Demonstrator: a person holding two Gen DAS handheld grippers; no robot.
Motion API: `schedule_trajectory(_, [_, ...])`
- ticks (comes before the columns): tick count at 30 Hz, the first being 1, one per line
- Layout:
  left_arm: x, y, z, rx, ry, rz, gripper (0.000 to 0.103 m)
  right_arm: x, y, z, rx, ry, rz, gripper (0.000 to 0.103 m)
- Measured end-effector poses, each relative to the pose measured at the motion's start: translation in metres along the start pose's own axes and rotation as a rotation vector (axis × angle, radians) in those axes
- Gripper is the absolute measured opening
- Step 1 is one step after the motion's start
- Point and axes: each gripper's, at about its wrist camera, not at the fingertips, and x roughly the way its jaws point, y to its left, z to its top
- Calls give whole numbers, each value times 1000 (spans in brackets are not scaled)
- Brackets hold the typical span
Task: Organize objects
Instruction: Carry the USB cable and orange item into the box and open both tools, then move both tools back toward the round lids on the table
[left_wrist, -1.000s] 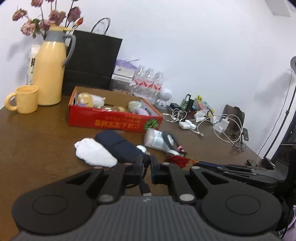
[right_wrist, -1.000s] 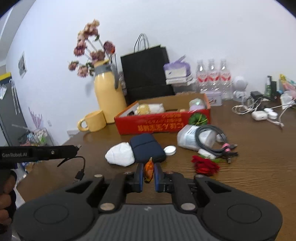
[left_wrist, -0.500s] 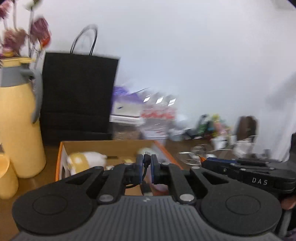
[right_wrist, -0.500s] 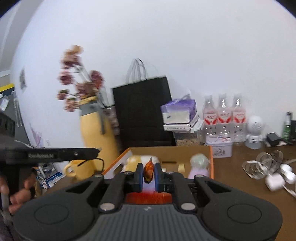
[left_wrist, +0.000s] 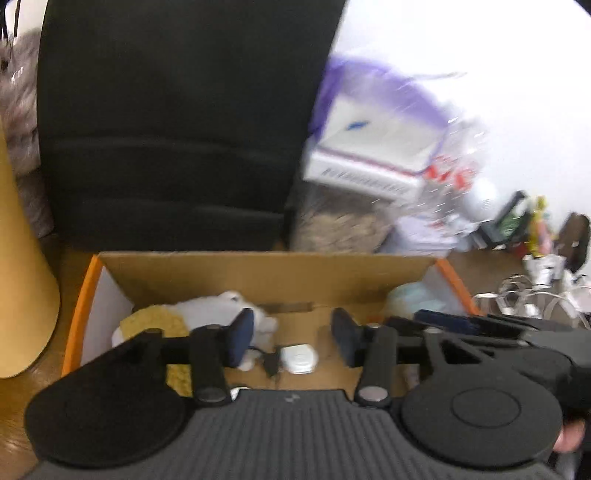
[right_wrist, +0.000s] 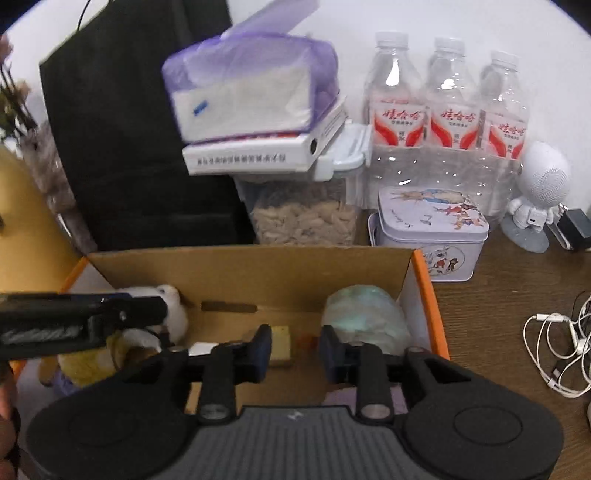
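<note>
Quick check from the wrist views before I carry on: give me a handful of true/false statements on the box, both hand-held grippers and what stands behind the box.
1. Both hand-held grippers are over the cardboard box. True.
2. The right hand-held gripper is clamped on a bottle. False: its jaws are opening with nothing pressed between them.
3. Three water bottles stand behind the printed tin. True.
4. The box is empty. False: a plush toy and a white disc lie inside.
5. The left hand-held gripper grips a cable. False: its jaws are opening, gripping nothing.
</note>
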Motion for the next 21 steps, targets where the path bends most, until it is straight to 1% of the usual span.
schedule_trajectory(1, [-9, -2, 0, 16, -16, -1, 57, -7, -2, 0, 18, -15, 15, 45])
schedule_trajectory(3, [-29, -10, 2, 39, -39, 11, 63, -23, -5, 5, 32, -45, 27, 51])
schedule_trajectory(6, [-66, -26, -2, 60, -65, 20, 70, -60, -2, 10, 28, -93, 36, 51])
schedule_trajectory(7, [-80, -33, -6, 74, -83, 35, 72, -73, -2, 10, 30, -106, 46, 51])
schedule_trajectory(8, [-97, -40, -13, 91, -111, 55, 77, -89, -2, 9, 35, -124, 60, 51])
schedule_trajectory(9, [-117, -46, -24, 109, -144, 69, 82, -107, -2, 4, 43, -148, 78, 54])
schedule_trajectory(10, [-136, -51, -35, 120, -171, 77, 85, -130, -2, -5, 44, -177, 101, 55])
schedule_trajectory(11, [-156, -56, -49, 127, -191, 80, 93, -150, -1, -13, 43, -202, 118, 55])
schedule_trajectory(12, [-175, -60, -63, 129, -202, 84, 96, -171, -1, -24, 36, -229, 138, 55])
schedule_trajectory(14, [-216, -71, -98, 144, -252, 74, 97, -217, 1, -51, 21, -287, 177, 58])
schedule_trajectory(16, [-254, -78, -136, 151, -309, 58, 100, -255, 3, -80, -6, -338, 201, 71])
schedule_trajectory(17, [-271, -80, -156, 150, -333, 51, 103, -272, 4, -97, -19, -362, 208, 74])
schedule_trajectory(18, [-287, -82, -180, 141, -358, 45, 103, -287, 5, -116, -41, -376, 214, 77])
schedule_trajectory(21, [-319, -83, -237, 116, -362, 45, 103, -321, 13, -181, -117, -370, 208, 77])
